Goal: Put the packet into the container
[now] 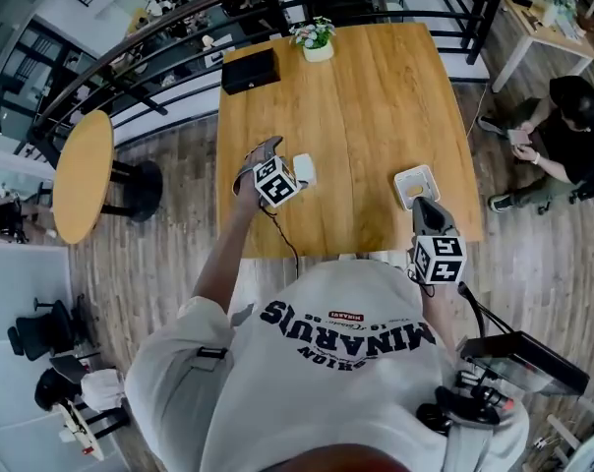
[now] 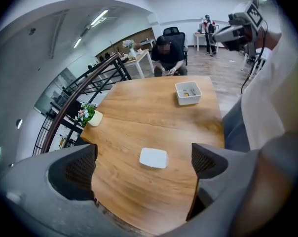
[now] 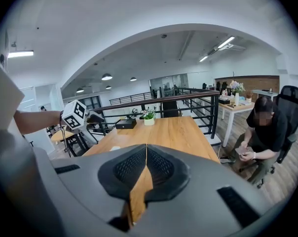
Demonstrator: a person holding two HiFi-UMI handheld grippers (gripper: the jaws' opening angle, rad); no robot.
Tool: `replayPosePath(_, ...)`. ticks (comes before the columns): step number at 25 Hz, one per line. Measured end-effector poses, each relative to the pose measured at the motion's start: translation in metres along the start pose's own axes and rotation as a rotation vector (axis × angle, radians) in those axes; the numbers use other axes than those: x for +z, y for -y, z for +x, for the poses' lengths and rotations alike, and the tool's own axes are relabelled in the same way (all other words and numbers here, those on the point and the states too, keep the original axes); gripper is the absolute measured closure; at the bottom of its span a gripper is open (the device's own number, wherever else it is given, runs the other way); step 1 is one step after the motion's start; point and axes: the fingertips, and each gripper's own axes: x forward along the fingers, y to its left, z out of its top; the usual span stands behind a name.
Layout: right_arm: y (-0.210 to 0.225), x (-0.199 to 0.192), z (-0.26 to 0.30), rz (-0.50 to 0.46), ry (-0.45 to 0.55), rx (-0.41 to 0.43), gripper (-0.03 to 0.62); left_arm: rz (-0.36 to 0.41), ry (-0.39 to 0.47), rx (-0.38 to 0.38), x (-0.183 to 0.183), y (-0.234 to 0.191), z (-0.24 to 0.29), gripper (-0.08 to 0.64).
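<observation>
**Operator:** What am I lining up on?

**Coach:** You're working over the worktop (image 1: 356, 96). You're holding the left gripper (image 2: 144, 159) with its jaws spread wide and nothing pressed between them. The packet (image 1: 303, 170) is lying flat on the wood, framed between those jaws and untouched. I'd be lowering until the pads are flanking its opposite edges, keeping the jaws level, then closing gently. It's looking thin, so a tilted approach is risking a slide. I can't quite tell how high above it you're hovering.

**Operator:** And my other hand?

**Coach:** Your right gripper (image 3: 145, 167) is waiting at the near edge, its jaws pressed together on nothing. The container (image 2: 188, 101) is sitting just ahead of it, well apart from the packet, so you're likely carrying across to your right. Something small seems to be lying inside it already.

**Operator:** What am I counting?

**Coach:** You're looking at one worktop, two grippers, one black box (image 1: 250, 70), one potted plant (image 1: 317, 42), one container and one packet.
</observation>
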Motion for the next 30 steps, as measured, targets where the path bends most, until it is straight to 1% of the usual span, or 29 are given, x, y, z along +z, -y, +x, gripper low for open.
replayPosePath(2, 0.006, -0.004, -0.005, 0.011, -0.001, -0.018, 0.581, 0.035, -0.035, -0.040, -0.001, -0.002, 0.015, -0.034)
replayPosePath(5, 0.015, -0.008, -0.015, 0.021, -0.004, -0.046, 0.581, 0.071, -0.083, -0.114, -0.004, 0.003, 0.038, -0.033)
replayPosePath(8, 0.026, -0.012, -0.022, 0.036, -0.004, -0.076, 0.581, 0.104, -0.119, -0.173, -0.008, 0.008, 0.066, -0.034)
replayPosePath(12, 0.034, -0.017, -0.034, 0.056, -0.005, -0.110, 0.581, 0.126, -0.176, -0.246, -0.021, 0.018, 0.097, -0.034)
replayPosePath(17, 0.043, -0.028, -0.042, 0.081, -0.010, -0.146, 0.581, 0.117, -0.217, -0.290, -0.036, 0.025, 0.137, -0.032)
replayPosePath(21, 0.046, -0.029, -0.055, 0.099, -0.015, -0.174, 0.581, 0.152, -0.262, -0.303, -0.042, 0.031, 0.153, -0.034)
replayPosePath(23, 0.049, -0.033, -0.063, 0.103, -0.020, -0.191, 0.581, 0.164, -0.274, -0.330, -0.047, 0.040, 0.167, -0.032)
replayPosePath(25, 0.052, -0.039, -0.071, 0.106, -0.027, -0.207, 0.581, 0.164, -0.286, -0.366, -0.055, 0.055, 0.185, -0.032)
replayPosePath(28, 0.058, -0.043, -0.078, 0.118, -0.025, -0.237, 0.581, 0.180, -0.336, -0.346, -0.076, 0.055, 0.208, -0.032)
replayPosePath(30, 0.063, -0.046, -0.082, 0.131, -0.026, -0.260, 0.581, 0.175, -0.354, -0.381, -0.082, 0.064, 0.216, -0.032)
